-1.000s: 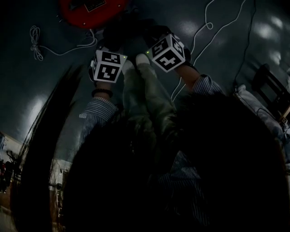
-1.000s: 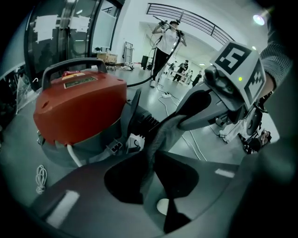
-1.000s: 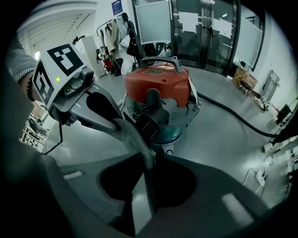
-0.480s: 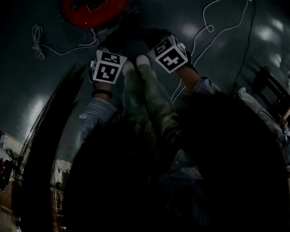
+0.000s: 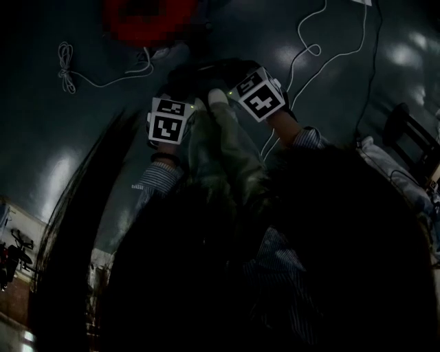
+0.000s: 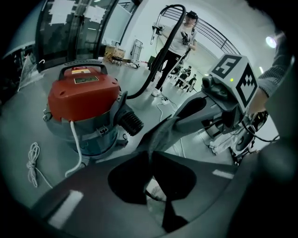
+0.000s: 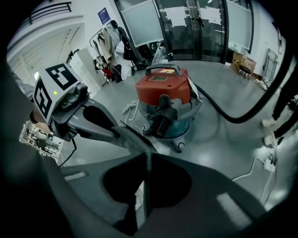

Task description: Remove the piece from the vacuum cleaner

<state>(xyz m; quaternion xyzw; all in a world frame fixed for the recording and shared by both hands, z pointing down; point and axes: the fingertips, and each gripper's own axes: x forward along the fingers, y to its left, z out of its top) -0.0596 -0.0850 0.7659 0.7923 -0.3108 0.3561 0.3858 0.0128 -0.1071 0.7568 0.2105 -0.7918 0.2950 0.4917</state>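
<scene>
A red vacuum cleaner [image 6: 84,100] with a grey-blue drum [image 7: 179,123] stands on the floor ahead; in the head view the vacuum cleaner [image 5: 148,17] is at the top. A grey-green cloth piece [image 5: 223,148] stretches between the two grippers and hangs toward the person. My left gripper [image 6: 151,151] is shut on one edge of the cloth [image 6: 160,135]. My right gripper [image 7: 146,155] is shut on the other edge of the cloth [image 7: 132,137]. Each sees the other: the right gripper [image 6: 174,122] at the right, the left gripper [image 7: 122,134] at the left. The marker cubes [image 5: 168,120] sit side by side.
A black hose [image 7: 233,116] runs from the vacuum cleaner up to a standing person [image 6: 174,46]. A coiled white cord [image 5: 67,69] and a white cable [image 5: 309,51] lie on the floor. A dark chair [image 5: 412,137] stands at the right. Glass doors [image 7: 205,23] are behind.
Both grippers, with the cloth between them, have drawn a little back from the vacuum cleaner toward the person.
</scene>
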